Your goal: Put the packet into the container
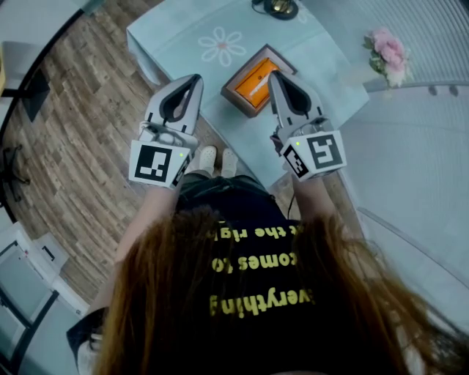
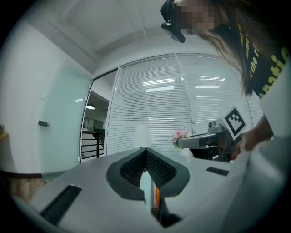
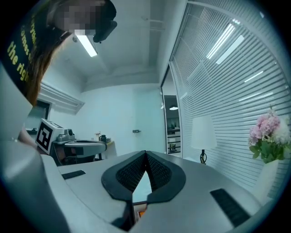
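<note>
On the table (image 1: 183, 36), in the brown container (image 1: 236, 97): an orange packet (image 1: 258, 82). Probably light, thin, pliable; best pinched at an edge. Nearby, left gripper (image 1: 196, 78) and right gripper (image 1: 272, 74), jaws together, empty.

The right hand-held gripper (image 1: 276, 77) covers the right corner of the container (image 1: 245, 91) and part of the orange packet (image 1: 256, 82) in it. In both gripper views only a sliver of orange shows below the jaws. The lamp (image 1: 277, 7) is cut off by the head view's top edge, and the flowers (image 1: 388, 51) are blurred.
</note>
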Motion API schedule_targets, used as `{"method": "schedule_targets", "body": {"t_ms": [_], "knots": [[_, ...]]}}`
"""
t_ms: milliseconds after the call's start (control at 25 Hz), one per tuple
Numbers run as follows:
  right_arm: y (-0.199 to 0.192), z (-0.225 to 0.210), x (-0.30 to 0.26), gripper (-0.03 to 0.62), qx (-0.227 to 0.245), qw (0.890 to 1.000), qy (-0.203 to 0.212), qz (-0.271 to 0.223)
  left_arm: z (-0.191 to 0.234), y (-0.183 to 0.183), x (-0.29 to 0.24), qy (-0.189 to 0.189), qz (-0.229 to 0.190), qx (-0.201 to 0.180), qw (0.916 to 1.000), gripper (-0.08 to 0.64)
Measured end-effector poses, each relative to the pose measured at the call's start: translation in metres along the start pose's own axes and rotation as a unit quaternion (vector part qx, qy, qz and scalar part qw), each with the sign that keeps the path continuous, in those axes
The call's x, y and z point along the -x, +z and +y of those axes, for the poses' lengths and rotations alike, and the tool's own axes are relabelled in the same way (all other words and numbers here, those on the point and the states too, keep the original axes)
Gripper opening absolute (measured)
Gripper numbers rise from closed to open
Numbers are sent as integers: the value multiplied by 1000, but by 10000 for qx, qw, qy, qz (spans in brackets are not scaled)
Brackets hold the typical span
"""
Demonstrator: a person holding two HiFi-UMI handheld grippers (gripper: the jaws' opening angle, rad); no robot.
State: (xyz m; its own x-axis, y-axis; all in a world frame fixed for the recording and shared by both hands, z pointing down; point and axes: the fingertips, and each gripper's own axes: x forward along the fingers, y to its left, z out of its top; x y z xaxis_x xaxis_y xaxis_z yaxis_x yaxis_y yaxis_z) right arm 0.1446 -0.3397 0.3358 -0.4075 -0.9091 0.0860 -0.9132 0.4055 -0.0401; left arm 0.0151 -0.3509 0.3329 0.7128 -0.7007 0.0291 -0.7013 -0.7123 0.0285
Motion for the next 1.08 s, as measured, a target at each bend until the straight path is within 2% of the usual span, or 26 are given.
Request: {"method": "schedule_targets", "body": {"t_ms": [480,1080], "knots": [[14,5,5,21,255,9995,-95,-174,-10,-1,-8,-295,-79,10,9995,2],[17,9,6,20,450,9987,-152,-163,-9,1,-13,-316,-40,50,9995,2]]}}
